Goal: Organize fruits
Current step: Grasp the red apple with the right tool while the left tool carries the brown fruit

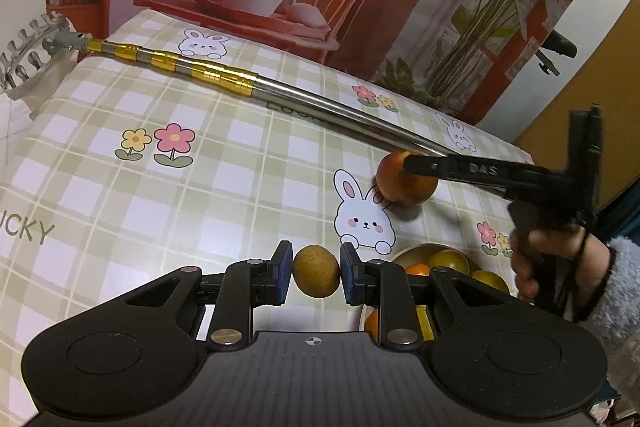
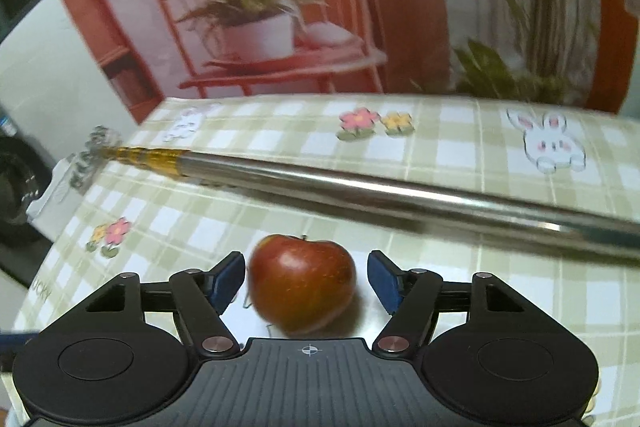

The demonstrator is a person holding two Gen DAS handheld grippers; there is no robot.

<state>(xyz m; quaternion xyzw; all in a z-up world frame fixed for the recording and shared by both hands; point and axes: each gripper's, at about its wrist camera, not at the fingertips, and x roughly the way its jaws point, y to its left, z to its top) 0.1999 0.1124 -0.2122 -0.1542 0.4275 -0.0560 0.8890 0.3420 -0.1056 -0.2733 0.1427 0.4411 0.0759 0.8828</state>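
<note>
My left gripper (image 1: 316,273) is shut on a round brown-green fruit (image 1: 316,281), held just left of a pale bowl (image 1: 416,250). The bowl holds oranges and yellow-green fruits (image 1: 448,261). A red apple (image 2: 302,283) rests on the checked tablecloth. My right gripper (image 2: 306,279) is open around it, with a gap between each blue pad and the apple. In the left wrist view the same apple (image 1: 400,187) sits beyond the bowl, and one black finger (image 1: 460,169) of the right gripper reaches over it.
A long telescopic metal pole (image 1: 280,91) with gold bands lies diagonally across the table behind the apple, its toothed picker head (image 1: 24,55) at the far left edge. A person's hand (image 1: 528,267) and fuzzy sleeve hold the right gripper. A printed backdrop stands behind the table.
</note>
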